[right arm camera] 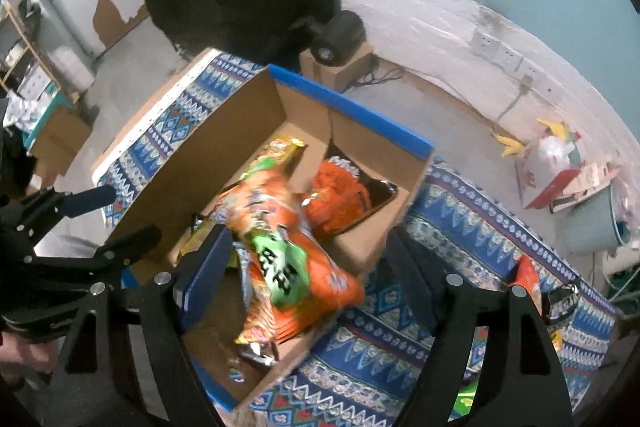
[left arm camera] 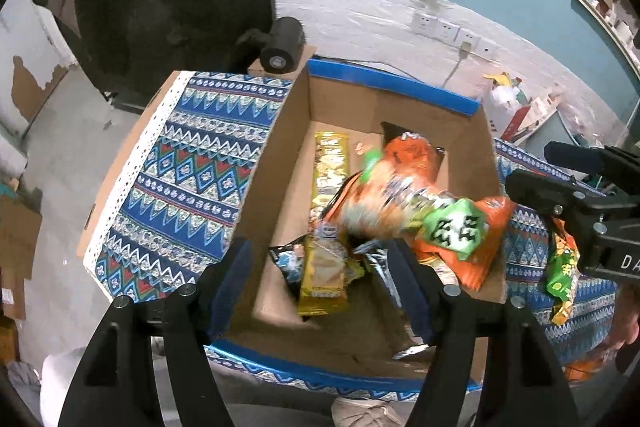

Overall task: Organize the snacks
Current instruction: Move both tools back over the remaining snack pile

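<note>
The snacks are mostly gathered in the cardboard box with blue-taped rims, which stands on the desk under a blue patterned cloth. Inside lie a long yellow packet, a second yellow packet nearer the camera, a small dark packet and an orange bag against the far wall. A large orange bag with a green label is blurred and seems to be in mid-air or tipping over the box's right wall, half in and half out; whether it is falling or already resting on the rim cannot be told.

The right gripper has its jaws wide apart on either side of that bag, not clamped on it. The left gripper is likewise spread open over the near end of the box, holding nothing.

The task looks well along: several packets are boxed. What remains, as far as can be seen, is a green and orange packet on the cloth right of the box, and another orange packet lying further right on the desk.

The big bag is glossy, puffy and crinkled, and will likely slide and deform under a pinch.
</note>
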